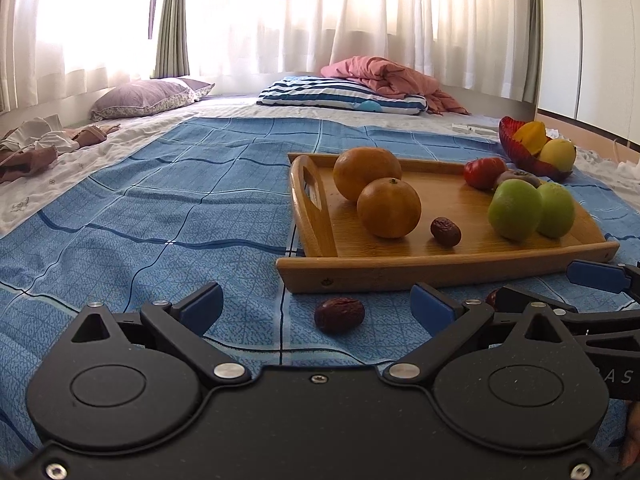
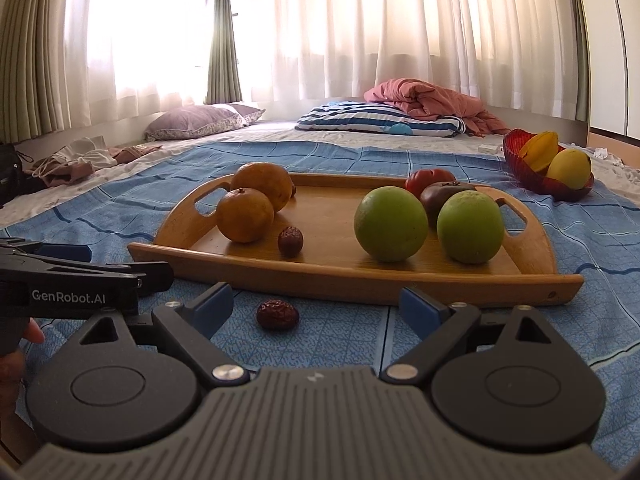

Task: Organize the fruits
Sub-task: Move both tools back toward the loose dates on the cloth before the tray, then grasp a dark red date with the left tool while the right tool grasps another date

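We have both tools low over the bed, and the target looks to be the loose red date [image 1: 339, 315] lying on the blue checked bedspread [image 1: 160, 208], just outside the near rim of the wooden tray [image 1: 400, 270]. Our left gripper [image 1: 316, 307] has its blue pads spread wide with the date sitting between them, untouched; our right gripper [image 2: 316, 307] is equally wide apart and empty, the same date just ahead of its left pad [image 2: 214, 305]. That is our first worry: two tools crowding one small fruit, close enough to knock each other. Second, the bedspread is soft, so pressing down may sink the date or pinch cloth along with it. Third, the date is small and wrinkled, and a closing pad could roll it away against the tray wall. On the tray, two oranges [image 2: 245, 214], two green fruits [image 2: 391, 224], tomatoes [image 2: 430, 181] and another date [image 2: 291, 241] sit free; we judge a bump on the rim would set them rolling. The red bowl [image 2: 520, 160] stands well apart.
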